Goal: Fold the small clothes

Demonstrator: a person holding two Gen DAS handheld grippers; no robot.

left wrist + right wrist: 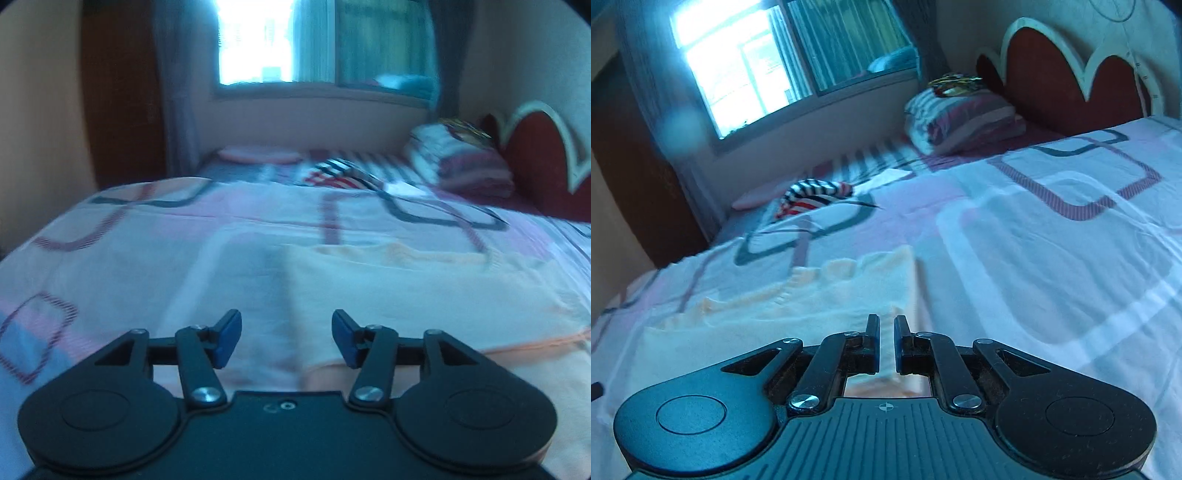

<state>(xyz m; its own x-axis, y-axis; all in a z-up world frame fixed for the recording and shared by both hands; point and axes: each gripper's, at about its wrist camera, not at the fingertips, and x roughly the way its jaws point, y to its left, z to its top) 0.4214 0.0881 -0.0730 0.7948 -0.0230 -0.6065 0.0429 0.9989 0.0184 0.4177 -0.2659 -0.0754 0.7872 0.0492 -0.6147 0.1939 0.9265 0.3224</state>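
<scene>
A pale cream small garment (424, 291) with peach trim lies flat on the bed, ahead and right of my left gripper (287, 338), which is open and empty just above its left edge. In the right wrist view the same garment (798, 306) spreads ahead and to the left. My right gripper (886, 341) sits low at the garment's near right corner. Its jaws stand almost closed with a narrow gap, and cream cloth shows in that gap. A striped red, white and dark garment (340, 171) lies bunched farther up the bed; it also shows in the right wrist view (812, 195).
The bed has a pink and white patterned sheet (147, 258). A stack of folded bedding (461, 158) sits by the red headboard (543, 158). A window (321, 44) and wall lie beyond the bed's far edge. A brown wooden door (122, 92) stands at left.
</scene>
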